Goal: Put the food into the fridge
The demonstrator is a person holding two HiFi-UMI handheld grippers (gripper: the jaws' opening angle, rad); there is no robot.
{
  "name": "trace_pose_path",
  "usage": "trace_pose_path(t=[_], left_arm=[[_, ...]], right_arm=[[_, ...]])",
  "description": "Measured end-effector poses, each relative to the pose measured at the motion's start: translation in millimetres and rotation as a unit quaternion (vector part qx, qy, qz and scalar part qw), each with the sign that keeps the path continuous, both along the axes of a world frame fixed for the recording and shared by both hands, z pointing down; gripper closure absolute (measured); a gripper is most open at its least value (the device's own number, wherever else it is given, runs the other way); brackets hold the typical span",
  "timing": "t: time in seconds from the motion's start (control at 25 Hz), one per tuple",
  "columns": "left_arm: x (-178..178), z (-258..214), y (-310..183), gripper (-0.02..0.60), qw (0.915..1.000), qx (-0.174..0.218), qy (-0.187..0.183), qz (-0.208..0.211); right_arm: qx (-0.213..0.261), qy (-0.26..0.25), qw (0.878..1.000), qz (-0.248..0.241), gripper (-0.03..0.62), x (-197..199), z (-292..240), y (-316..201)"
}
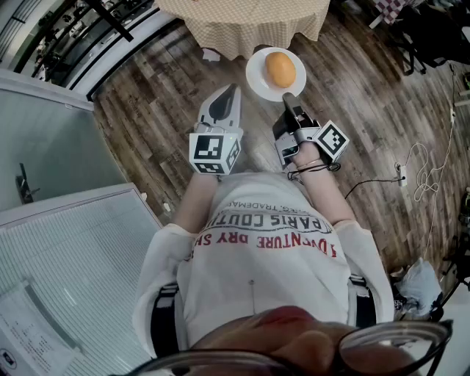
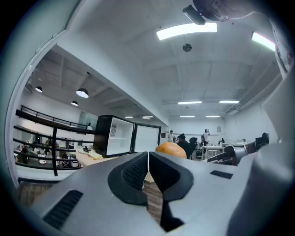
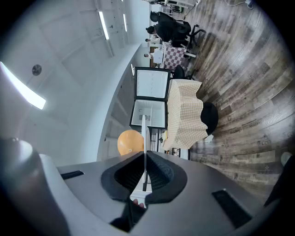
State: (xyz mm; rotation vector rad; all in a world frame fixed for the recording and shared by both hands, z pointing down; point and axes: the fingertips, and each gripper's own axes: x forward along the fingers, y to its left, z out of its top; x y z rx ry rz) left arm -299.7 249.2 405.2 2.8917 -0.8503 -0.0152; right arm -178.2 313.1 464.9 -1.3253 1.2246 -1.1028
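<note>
Holding up a white plate (image 1: 256, 79) by its thin edge, with the right tongs (image 1: 288, 98) pinched tight on the rim. Held flat and level, likely so the round orange food (image 1: 280, 69) in the middle does not roll off. Not resting on anything: up in the air over the wood floor (image 1: 360, 103), near the counter (image 1: 242, 22) with the checked cloth.

From the right gripper view, only a thin white line between the pads, with the food bulging out on one side. Gripped at one edge only, so a bit wobbly, at a guess.

With the left tongs (image 1: 233, 91) pressed together and nothing in them, just beside the plate and, as far as can be seen, not touching it. Probably left free for pulling a fridge door open.

Far off past the counter, two dark boxes with glass doors (image 2: 115, 136), likely fridges. Cannot tell which one is meant.

Left to do: walk over, open a door, slide the plate in. Best done slowly and flat, with the food loose on top.
</note>
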Motion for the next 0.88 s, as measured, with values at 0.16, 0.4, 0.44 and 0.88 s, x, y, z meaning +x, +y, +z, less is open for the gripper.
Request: trace_pose_path(t=[0.16, 0.4, 0.44, 0.88], left_arm=[[0, 2, -4, 0.554, 1.0, -0.003, -0.001, -0.001], [0, 3, -4, 0.554, 1.0, -0.004, 0.004, -0.003], [0, 5, -4, 0.554, 1.0, -0.005, 0.004, -0.004], [-1, 21, -37, 0.554, 0.9988, -0.049, 0.001, -0.003]], right_arm=[[-0.003, 0.005, 1.0, -0.004, 0.559, 2, 1, -2], [-0.001, 0.011, 1.0, -0.009, 0.56, 0, 0, -3], [0.001, 0.009, 1.0, -0.007, 0.559, 1, 0, -3], [-0.016, 0.002, 1.0, 0.005, 0.56, 10, 4, -24]])
